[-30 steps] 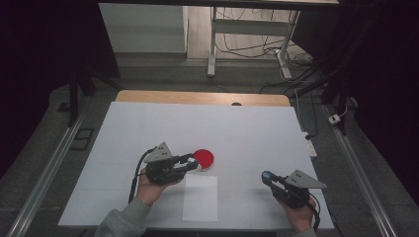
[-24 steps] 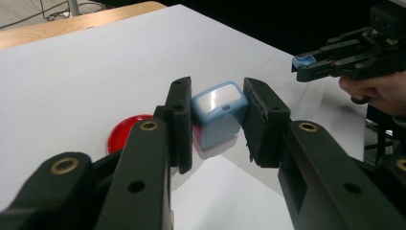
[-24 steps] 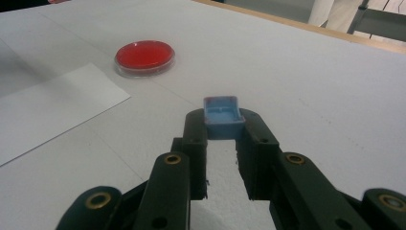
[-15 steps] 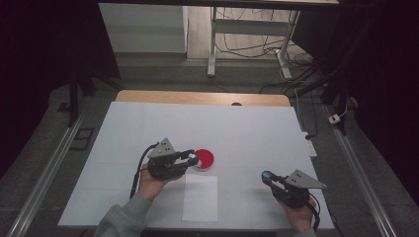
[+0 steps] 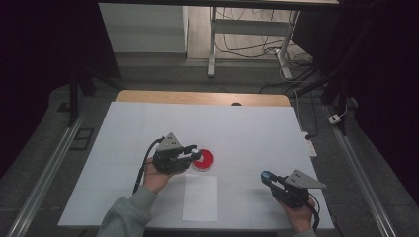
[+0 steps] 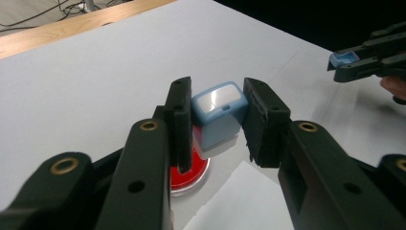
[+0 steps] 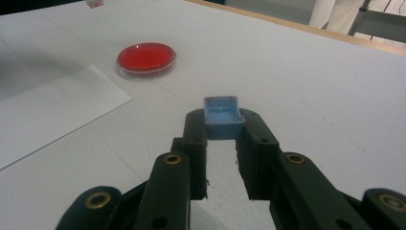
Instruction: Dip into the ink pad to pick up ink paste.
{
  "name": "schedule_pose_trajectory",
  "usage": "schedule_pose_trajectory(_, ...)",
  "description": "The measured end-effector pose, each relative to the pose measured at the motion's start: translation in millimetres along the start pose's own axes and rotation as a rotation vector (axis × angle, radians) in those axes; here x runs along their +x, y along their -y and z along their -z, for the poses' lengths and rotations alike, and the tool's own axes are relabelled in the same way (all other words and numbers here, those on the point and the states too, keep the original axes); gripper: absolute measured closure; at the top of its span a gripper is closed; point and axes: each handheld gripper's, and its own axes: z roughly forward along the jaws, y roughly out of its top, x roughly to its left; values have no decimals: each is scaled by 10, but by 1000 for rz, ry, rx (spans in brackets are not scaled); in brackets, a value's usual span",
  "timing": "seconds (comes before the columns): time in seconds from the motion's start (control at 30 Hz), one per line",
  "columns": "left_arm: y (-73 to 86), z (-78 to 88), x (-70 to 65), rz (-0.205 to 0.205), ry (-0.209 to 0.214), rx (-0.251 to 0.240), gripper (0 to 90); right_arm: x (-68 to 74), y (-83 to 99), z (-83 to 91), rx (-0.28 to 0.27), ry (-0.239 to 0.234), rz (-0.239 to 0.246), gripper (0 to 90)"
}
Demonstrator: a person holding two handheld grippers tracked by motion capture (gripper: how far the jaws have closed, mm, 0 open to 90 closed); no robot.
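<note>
Item: blue stamp body (image 6: 218,116), pinched between the pads of my left gripper (image 5: 190,155), held tilted just above the red ink dish (image 5: 203,160), over its near-left rim. Dish sits on the white table (image 5: 247,128), just beyond the far edge of the paper sheet (image 5: 199,197). Item: blue cap (image 7: 221,116), clamped at the tips of my right gripper (image 5: 267,177), well apart to the right of dish and sheet, low over the table
</note>
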Motion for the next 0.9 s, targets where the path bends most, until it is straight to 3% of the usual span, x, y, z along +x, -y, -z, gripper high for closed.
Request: schedule_pose_trajectory(0.9,10,-401,160,6,-54,94,656,-13,11,-8,5,0,-9,739)
